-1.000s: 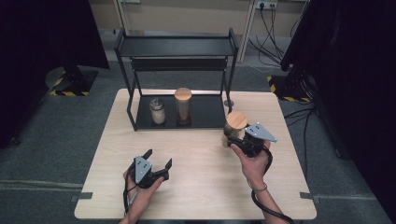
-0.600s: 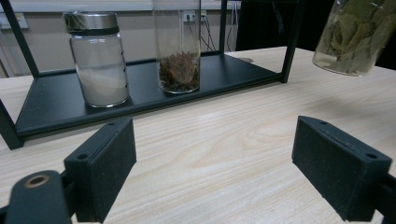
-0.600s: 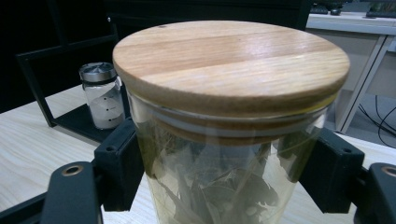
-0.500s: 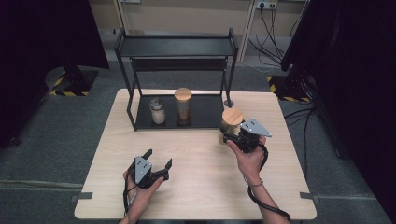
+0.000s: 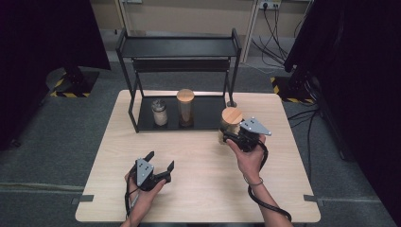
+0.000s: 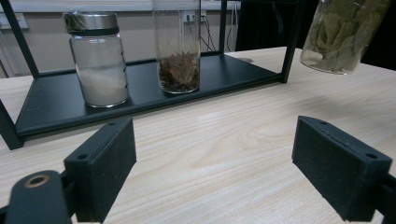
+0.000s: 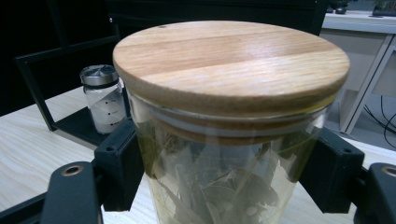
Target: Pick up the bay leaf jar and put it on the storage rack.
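Leaf jar [image 5: 231, 124] is the thing in play, and from the high view I've got it clamped in my right tongs [image 5: 232, 137], up off the table [image 5: 198, 198], just right of the black rack [image 5: 177, 47]. So the pick-up looks done; what's left, I'd judge, is carrying it across and setting it on the rack's bottom tray with the others. My left tongs [image 5: 161, 166] sit low near the table's front edge, jaws spread, nothing between them, well apart from the jar.

Left gripper view now: my own two jaws stand wide and empty over bare wood. Ahead of them on the tray, a steel-capped jar of white powder [image 6: 98, 65] and, just beside it, a tall glass jar with brown bits [image 6: 179, 51] at its bottom. Up to the right, the leaf jar's base hangs clear of the tabletop.

Right gripper view: wooden lid [image 7: 231, 60] right above my jaws, both pads pressed to the glass, dried leaves inside. The white jar sits beyond my left jaw.

Count: three jars, two on the rack, one in my grip; one rack; two tongs.
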